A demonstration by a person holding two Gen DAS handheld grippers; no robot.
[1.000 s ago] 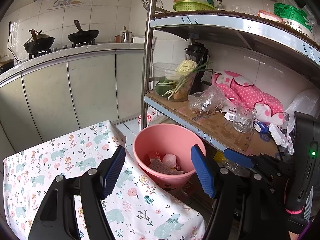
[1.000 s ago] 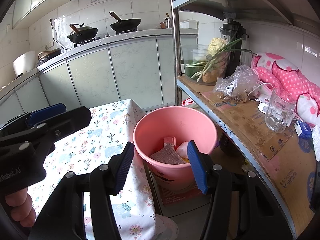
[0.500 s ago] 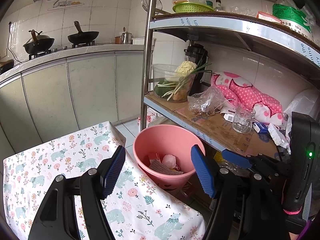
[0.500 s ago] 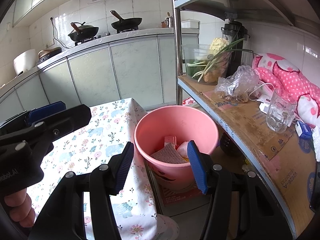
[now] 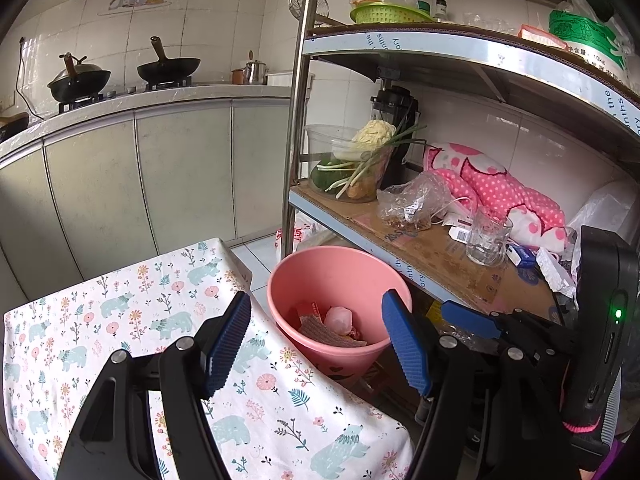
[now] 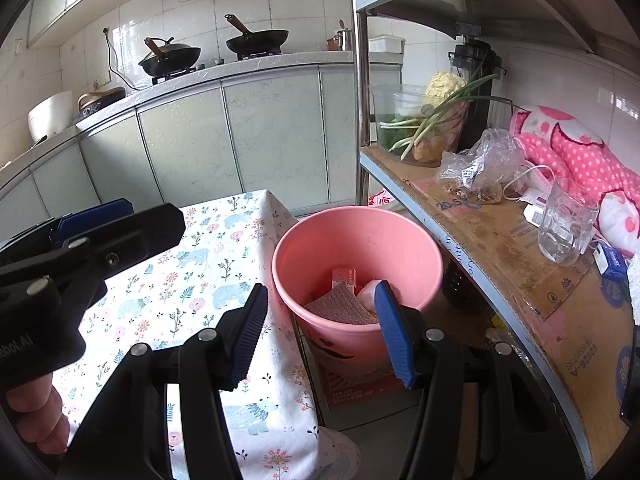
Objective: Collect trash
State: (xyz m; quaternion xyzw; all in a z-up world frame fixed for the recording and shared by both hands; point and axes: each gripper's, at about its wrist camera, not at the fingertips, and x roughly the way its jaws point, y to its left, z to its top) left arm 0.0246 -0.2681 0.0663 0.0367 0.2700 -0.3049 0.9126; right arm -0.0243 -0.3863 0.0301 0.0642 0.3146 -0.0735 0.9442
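A: While both tools hang over the surface edge, where does the trash sit?

B: In the pink bucket (image 5: 340,280), on the floor between the flower-print tablecloth (image 5: 120,320) and the metal shelf (image 5: 420,256). A brown ribbed scrap (image 6: 340,306), a pale pink wad (image 5: 338,319) and a small red-and-white carton (image 6: 344,277) lie at its bottom.

A: And the tools?

B: The left tool (image 5: 316,340) has its blue pads spread wide and holds nothing; the bucket shows in the gap between them, ahead and lower. The right tool (image 6: 320,328) is likewise spread and empty, its pads framing the bucket's near rim. In the right view the left tool shows as a dark body at the left, over the cloth.

A: Anything crowding it?

B: The shelf board runs just beside the bucket's right side; a glass mug (image 6: 568,220), a crumpled clear bag (image 6: 480,168) and a tub of scallions (image 5: 352,168) stand on it. The cloth's corner hangs just beside the bucket's left wall.

A: Any change from a second ago?

B: Hardly any: both tools keep the same spread, and the bucket sits in nearly the same place in each view
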